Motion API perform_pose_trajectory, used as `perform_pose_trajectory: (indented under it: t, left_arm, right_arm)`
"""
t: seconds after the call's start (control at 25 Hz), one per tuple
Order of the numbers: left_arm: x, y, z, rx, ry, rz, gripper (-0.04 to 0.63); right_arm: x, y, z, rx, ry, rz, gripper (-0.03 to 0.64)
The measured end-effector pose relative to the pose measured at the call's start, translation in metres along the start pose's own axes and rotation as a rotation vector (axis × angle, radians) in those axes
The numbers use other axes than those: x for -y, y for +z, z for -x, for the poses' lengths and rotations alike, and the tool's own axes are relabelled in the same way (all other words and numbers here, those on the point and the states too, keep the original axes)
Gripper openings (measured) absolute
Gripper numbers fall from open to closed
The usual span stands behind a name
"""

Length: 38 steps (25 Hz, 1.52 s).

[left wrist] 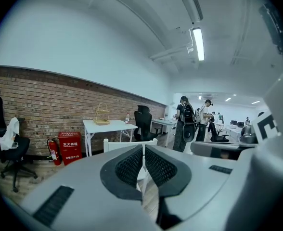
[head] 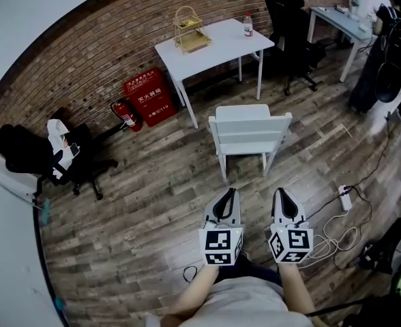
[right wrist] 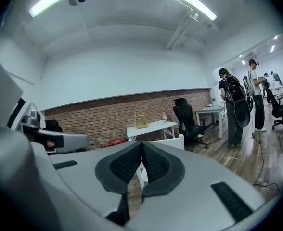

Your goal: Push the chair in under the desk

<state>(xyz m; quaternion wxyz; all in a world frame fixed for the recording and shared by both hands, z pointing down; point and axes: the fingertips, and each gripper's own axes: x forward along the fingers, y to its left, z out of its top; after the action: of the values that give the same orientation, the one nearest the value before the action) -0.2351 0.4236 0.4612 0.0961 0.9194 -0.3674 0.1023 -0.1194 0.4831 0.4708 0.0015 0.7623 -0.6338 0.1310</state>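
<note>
A white wooden chair [head: 248, 133] stands on the wood floor, its back towards me, a little way out from the white desk [head: 211, 45] by the brick wall. On the desk sit a wire basket [head: 189, 28] and a bottle [head: 247, 24]. My left gripper [head: 231, 192] and right gripper [head: 279, 193] are side by side just short of the chair back, both shut and empty, touching nothing. In the left gripper view the chair [left wrist: 131, 142] and desk [left wrist: 108, 125] show beyond the closed jaws. The right gripper view shows the desk [right wrist: 151, 127] likewise.
A red fire-extinguisher box [head: 149, 96] and extinguisher [head: 123, 113] stand left of the desk. Black office chairs sit at the left [head: 40, 155] and beside the desk [head: 289, 26]. People stand at the far right [head: 381, 46]. A power strip [head: 344, 197] and cables lie on the floor to the right.
</note>
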Motion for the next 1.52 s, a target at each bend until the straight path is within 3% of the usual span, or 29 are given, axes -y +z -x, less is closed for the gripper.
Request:
perform_pose_trajectory:
  t: [0.36, 1.04, 1.52]
  left_arm:
    - [-0.015, 0.007, -0.044, -0.011, -0.008, 0.013, 0.028]
    - [-0.078, 0.053, -0.172, -0.023, -0.079, -0.022, 0.028]
    - [-0.101, 0.045, -0.225, -0.103, -0.204, -0.086, 0.028]
  right_arm:
    - [0.012, 0.005, -0.040, -0.014, -0.005, 0.003, 0.015]
    - [0.033, 0.039, -0.186, -0.056, -0.029, 0.060, 0.015]
    - [0.029, 0.028, -0.250, -0.182, 0.008, 0.217, 0.017]
